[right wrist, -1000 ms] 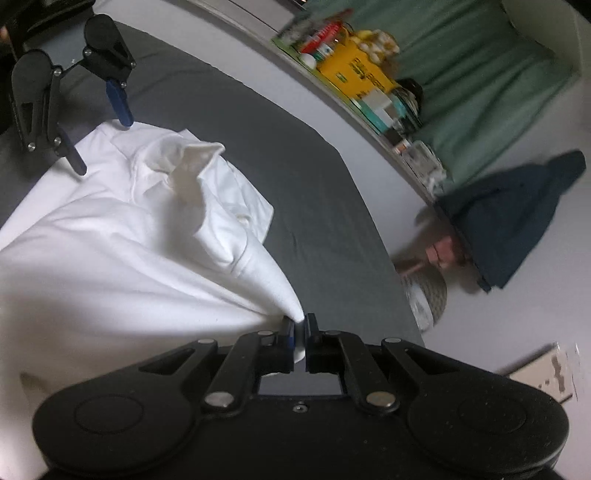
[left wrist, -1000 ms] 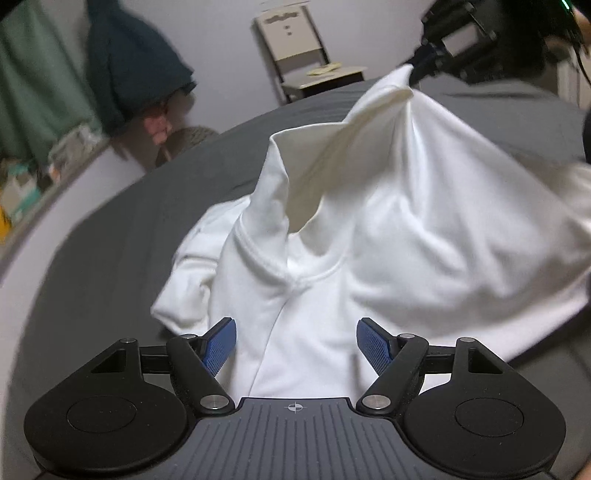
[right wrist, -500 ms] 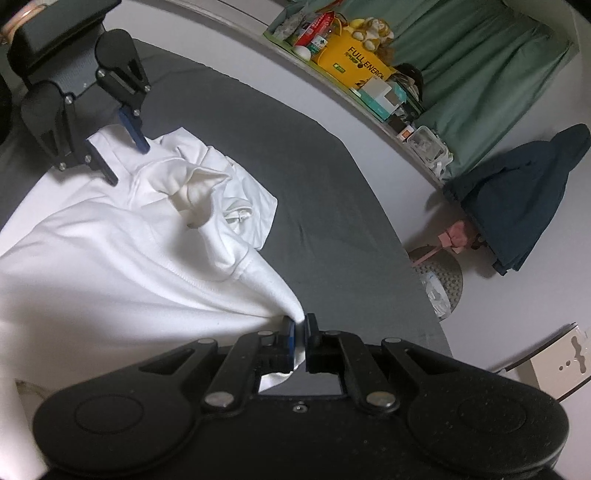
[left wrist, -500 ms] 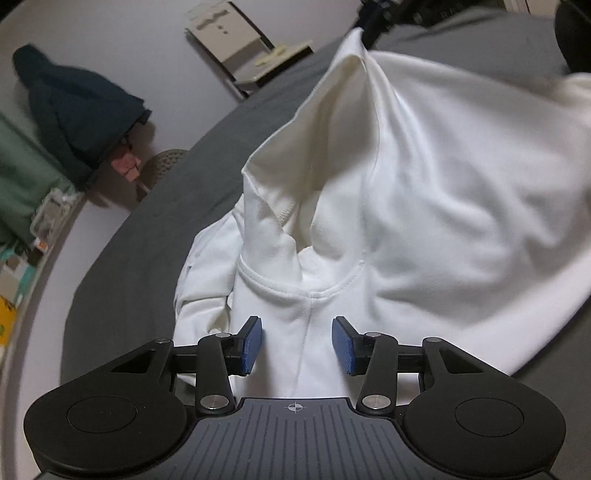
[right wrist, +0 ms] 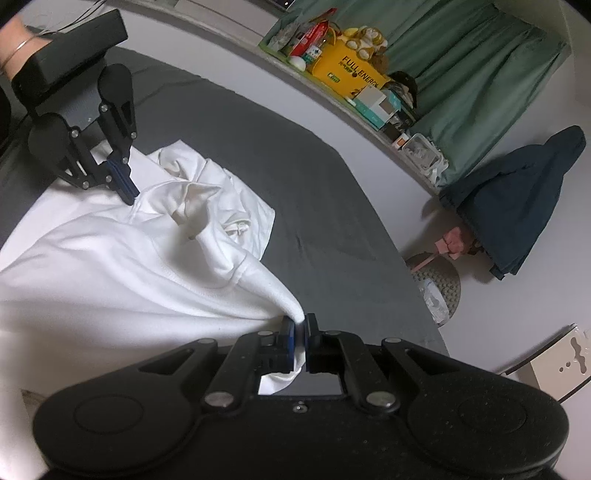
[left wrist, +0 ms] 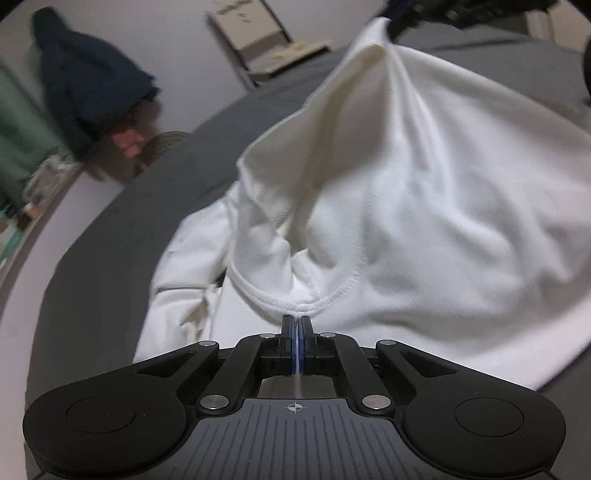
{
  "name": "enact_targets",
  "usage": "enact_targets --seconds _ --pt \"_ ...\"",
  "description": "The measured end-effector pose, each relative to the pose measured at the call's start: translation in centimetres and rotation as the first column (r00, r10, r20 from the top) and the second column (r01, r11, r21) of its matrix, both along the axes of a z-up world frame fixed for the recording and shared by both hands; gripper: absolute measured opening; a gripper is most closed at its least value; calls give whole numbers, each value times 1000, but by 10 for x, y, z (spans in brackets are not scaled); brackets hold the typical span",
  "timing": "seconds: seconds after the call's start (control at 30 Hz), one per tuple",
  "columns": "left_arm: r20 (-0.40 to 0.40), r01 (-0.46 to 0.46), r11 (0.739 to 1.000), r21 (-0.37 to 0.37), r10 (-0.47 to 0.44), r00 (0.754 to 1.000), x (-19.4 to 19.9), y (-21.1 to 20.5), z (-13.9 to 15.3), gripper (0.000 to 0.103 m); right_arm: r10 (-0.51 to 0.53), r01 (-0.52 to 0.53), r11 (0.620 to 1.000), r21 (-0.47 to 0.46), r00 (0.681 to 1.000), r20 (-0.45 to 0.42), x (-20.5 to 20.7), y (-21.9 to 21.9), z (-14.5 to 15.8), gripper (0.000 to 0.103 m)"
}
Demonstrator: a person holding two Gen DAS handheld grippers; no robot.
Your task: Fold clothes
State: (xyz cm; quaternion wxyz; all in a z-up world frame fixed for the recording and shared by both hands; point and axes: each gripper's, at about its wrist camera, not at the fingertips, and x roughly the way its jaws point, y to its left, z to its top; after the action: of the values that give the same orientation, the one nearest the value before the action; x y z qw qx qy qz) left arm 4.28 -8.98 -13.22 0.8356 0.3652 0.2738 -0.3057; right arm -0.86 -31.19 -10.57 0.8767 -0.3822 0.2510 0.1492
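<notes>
A white garment (left wrist: 406, 192) (right wrist: 122, 266) lies bunched on a dark grey bed (right wrist: 303, 192). My left gripper (left wrist: 296, 325) is shut on the stitched seam of the garment's edge; in the right wrist view the left gripper (right wrist: 127, 194) shows at the upper left, pinching the cloth. My right gripper (right wrist: 300, 325) is shut on a pulled-up corner of the same garment, and the fabric stretches in a peak toward it. In the left wrist view that peak rises to the right gripper (left wrist: 391, 22) at the top edge.
A shelf (right wrist: 351, 92) along the wall holds a yellow box (right wrist: 351, 72) and other clutter, with green curtains (right wrist: 480, 48) behind. A dark blue garment (right wrist: 524, 199) hangs on the wall. A pale chair (left wrist: 266, 40) stands beyond the bed.
My left gripper's jaws have gone from wide open to shut on the garment's seam. My right gripper has kept its hold on the lifted corner.
</notes>
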Motion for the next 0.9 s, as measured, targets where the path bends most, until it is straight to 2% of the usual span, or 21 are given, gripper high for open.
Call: enact_targets --seconds 0.17,0.23,0.3,0.43,0.5,0.57,0.63,0.77,0.9 --pt "62 -44 995 -85 50 997 -24 14 17 1 6 -6 1000 5 1000 19 -10 2 7 5" --pt "57 -81 982 -170 92 994 -34 24 30 0 10 -10 1000 5 1000 26 -14 4 10 5" --pt "47 -110 970 -218 123 991 -40 33 38 0 17 -17 1000 10 999 34 -19 6 13 5" --pt "47 -156 969 -191 168 985 -37 42 39 1 24 -24 1000 8 999 22 -20 11 9 5" --pt "20 -168 974 -152 173 985 -30 40 29 1 27 -27 1000 7 1000 14 -20 14 7 5" --pt "-10 -169 978 -122 169 986 -25 38 19 7 28 -28 1000 5 1000 5 -19 16 4 6" --pt "-39 -162 982 -100 159 986 -22 34 10 8 25 -25 1000 -1 1000 -1 -15 19 1 5" --pt "18 -162 985 -54 163 986 -25 23 5 8 23 -23 1000 -6 1000 -4 -11 21 -2 6" --pt "24 -145 987 -70 147 989 -19 20 7 9 24 -24 1000 -4 1000 -5 -11 21 -2 6"
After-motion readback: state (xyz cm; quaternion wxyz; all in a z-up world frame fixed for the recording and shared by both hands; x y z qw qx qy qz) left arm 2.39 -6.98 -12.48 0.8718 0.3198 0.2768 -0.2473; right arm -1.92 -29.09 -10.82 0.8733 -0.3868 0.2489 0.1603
